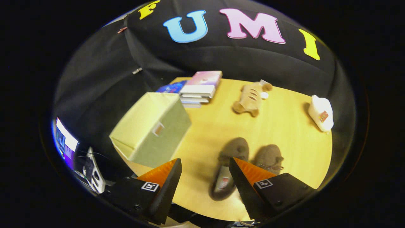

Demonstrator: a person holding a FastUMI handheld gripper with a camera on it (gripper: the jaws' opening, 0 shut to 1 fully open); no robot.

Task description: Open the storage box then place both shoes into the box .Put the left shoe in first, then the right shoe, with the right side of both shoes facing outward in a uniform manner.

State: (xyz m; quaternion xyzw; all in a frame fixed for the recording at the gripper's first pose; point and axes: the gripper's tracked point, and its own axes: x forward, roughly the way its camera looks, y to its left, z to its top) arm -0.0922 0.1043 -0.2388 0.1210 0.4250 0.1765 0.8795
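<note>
Your gripper has its 2 fingers spread wide apart, holding nothing, hanging above the near edge of the round pale-yellow wooden table. Each finger carries 1 square black-and-white marker tag.

2 grey-brown suede shoes sit side by side on the table, toes pointing away from you. The left-hand shoe lies in the gap between the fingers, close against the right finger, which covers part of it; its insole shows a small label, too blurred to read. The other shoe lies just beyond the right finger's tip, partly hidden by it.

1 pale-green fabric storage box, lid closed, stands just ahead of the left finger, at the table's edge; small label on its front, unreadable.

Farther on: 1 stack of books, pink cover on top; 1 tan plush toy lying flat; 1 white cap with a small unreadable patch, well apart from the shoes.
</note>
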